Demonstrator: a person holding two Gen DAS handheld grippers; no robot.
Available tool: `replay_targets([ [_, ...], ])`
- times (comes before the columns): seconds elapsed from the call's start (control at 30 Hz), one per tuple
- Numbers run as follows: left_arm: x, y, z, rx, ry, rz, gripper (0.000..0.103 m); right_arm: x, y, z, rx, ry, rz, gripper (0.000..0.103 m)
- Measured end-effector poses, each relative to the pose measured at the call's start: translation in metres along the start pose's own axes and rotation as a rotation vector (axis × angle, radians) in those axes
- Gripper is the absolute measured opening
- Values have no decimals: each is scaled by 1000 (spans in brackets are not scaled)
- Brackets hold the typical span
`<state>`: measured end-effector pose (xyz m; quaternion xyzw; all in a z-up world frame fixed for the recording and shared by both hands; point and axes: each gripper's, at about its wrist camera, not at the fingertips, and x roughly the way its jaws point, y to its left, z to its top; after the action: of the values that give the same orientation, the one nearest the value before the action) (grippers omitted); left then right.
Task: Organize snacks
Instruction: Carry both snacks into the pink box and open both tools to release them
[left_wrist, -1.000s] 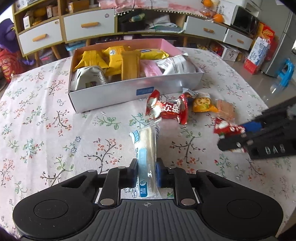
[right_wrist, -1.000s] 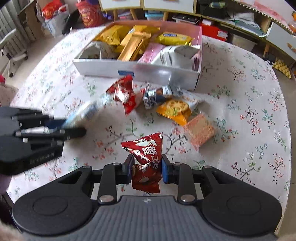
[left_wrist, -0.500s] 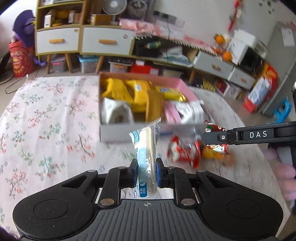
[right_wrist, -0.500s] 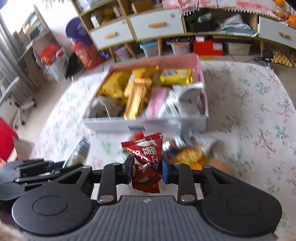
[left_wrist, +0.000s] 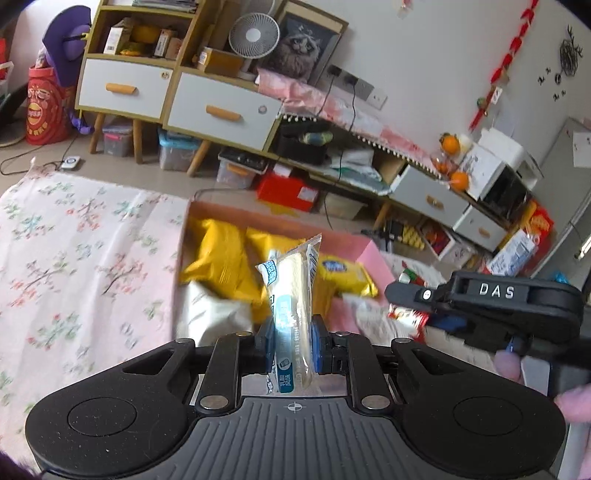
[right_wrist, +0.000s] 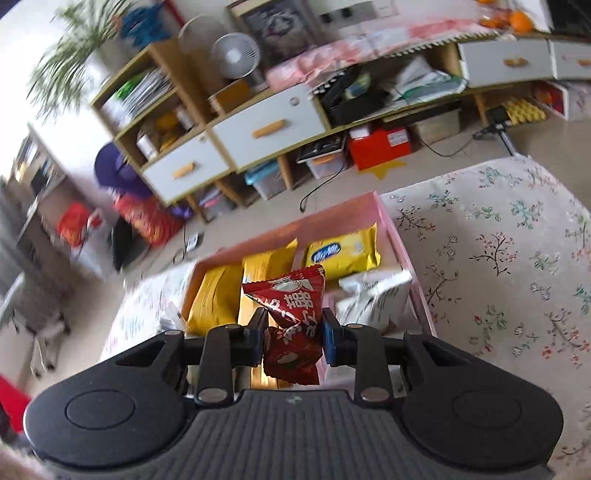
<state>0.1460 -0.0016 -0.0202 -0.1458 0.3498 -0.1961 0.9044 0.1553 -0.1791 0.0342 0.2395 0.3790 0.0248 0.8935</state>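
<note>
My left gripper (left_wrist: 293, 345) is shut on a long clear-and-blue snack packet (left_wrist: 291, 295) that stands upright between its pads. It hovers over the near part of the pink-lined snack box (left_wrist: 218, 210), which holds yellow packets (left_wrist: 221, 254) and white packets (left_wrist: 210, 314). My right gripper (right_wrist: 293, 338) is shut on a red snack packet (right_wrist: 291, 314), above the same box (right_wrist: 402, 251). In the left wrist view the right gripper (left_wrist: 410, 295) comes in from the right, over the box's right side, with a hand (left_wrist: 513, 365) on its handle.
The box sits on a table with a floral cloth (left_wrist: 66, 266) (right_wrist: 498, 266). Beyond the table's far edge stand wooden shelves with white drawers (left_wrist: 218, 107), a fan (left_wrist: 253, 37), storage bins and a red box (right_wrist: 380, 146) on the floor.
Both grippers have risen and moved forward from the loose snacks on the cloth to above the box, each still gripping its packet. Both views have tilted up and rolled.
</note>
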Motion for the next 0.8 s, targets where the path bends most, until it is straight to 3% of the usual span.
replay_targets([
  [0.1, 14, -4, 5, 3, -52, 20, 17, 7, -2, 1, 40, -8, 8, 27],
  [0.33, 30, 5, 0, 7, -71, 64, 17, 17, -3, -7, 81, -3, -15, 27],
  [0.63, 31, 11, -2, 58, -45, 21, 19, 15, 0, -7, 82, -5, -24, 32],
  [0.73, 28, 9, -4, 72, -37, 13, 24, 9, 0, -4, 88, -18, -15, 46],
  [0.8, 23, 6, -4, 88, -40, 7, 32, 4, -1, -2, 100, -32, -14, 68],
])
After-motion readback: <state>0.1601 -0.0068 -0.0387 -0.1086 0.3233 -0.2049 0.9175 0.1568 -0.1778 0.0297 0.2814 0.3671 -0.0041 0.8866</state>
